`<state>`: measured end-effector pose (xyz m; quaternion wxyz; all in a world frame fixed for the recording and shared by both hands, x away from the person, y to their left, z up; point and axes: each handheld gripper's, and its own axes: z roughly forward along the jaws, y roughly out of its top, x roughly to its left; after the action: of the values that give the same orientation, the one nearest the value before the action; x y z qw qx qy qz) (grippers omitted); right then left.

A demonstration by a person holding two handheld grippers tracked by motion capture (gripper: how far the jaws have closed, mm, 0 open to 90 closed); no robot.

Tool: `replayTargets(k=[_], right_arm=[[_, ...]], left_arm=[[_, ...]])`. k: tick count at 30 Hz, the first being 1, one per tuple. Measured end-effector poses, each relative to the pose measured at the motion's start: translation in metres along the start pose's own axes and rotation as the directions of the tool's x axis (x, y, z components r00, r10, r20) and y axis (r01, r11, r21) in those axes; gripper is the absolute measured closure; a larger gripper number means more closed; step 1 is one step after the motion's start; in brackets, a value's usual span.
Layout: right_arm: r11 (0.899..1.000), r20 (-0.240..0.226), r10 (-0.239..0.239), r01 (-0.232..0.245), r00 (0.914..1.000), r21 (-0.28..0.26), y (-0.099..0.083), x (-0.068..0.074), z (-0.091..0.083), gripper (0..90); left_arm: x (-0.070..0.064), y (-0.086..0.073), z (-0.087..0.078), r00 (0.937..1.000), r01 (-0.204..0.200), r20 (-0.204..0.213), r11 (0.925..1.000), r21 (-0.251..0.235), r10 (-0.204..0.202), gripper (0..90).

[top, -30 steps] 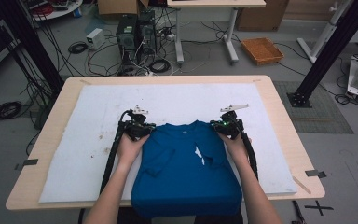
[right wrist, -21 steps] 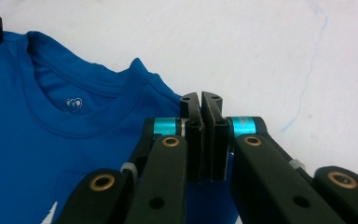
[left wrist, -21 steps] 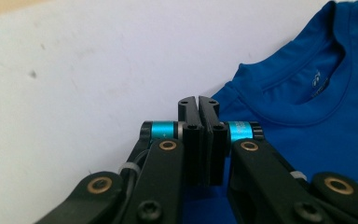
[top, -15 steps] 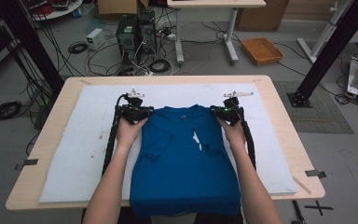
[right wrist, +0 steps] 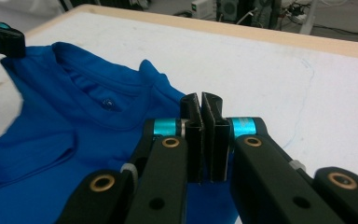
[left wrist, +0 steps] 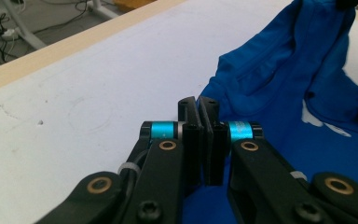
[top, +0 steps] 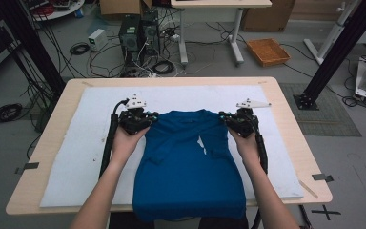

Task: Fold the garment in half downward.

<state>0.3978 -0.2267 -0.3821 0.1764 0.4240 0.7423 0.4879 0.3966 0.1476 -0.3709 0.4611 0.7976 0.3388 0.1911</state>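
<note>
**Blue shirt drawn up the counter by both shoulders**

The blue shirt [top: 190,162] is laid on the white mat [top: 76,157], its collar toward the far edge and its hem hanging over the near edge of the counter [top: 43,143]. Each shoulder is pinched between closed fingers: the left gripper [top: 145,118] at one corner, the right gripper [top: 226,118] at the other. Compared with a second ago, the garment has been carried farther up the mat and pulled wider. The cloth is judged nearly flat, so smoothing or folding appears ready to be begun.
</note>
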Motion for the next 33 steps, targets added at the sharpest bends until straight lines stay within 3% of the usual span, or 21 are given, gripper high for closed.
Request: replayTargets(k=[4,10,15,19,27,33], right_arm=[[0.999,-0.018,-0.006,0.006,0.9998,-0.039,-0.011,0.011,-0.020,88.2],[0.997,-0.020,-0.058,0.057,0.9981,-0.052,-0.035,0.027,-0.048,88.2],[0.996,-0.039,-0.072,0.070,0.9966,-0.049,-0.062,0.039,-0.069,88.1],[0.994,-0.053,-0.107,0.106,0.9929,-0.024,-0.083,0.052,-0.084,88.1],[0.986,-0.051,-0.164,0.165,0.9851,0.014,-0.109,0.070,-0.100,88.0],[0.982,-0.052,-0.182,0.184,0.9819,0.041,-0.121,0.077,-0.107,87.8]], left_arm=[[-0.015,-0.005,-0.016,0.9995,-0.020,0.022,0.9993,-0.030,0.021,88.0],[-0.042,-0.023,-0.039,0.9948,-0.083,0.055,0.9955,-0.047,0.085,87.9],[-0.066,-0.044,-0.057,0.9873,-0.135,0.078,0.9898,-0.045,0.138,87.9],[-0.085,-0.062,-0.068,0.9772,-0.190,0.089,0.9812,-0.032,0.193,87.8],[-0.108,-0.098,-0.076,0.9655,-0.234,0.117,0.9723,-0.007,0.233,87.7],[-0.119,-0.112,-0.077,0.9566,-0.266,0.127,0.9639,0.012,0.263,87.6]])
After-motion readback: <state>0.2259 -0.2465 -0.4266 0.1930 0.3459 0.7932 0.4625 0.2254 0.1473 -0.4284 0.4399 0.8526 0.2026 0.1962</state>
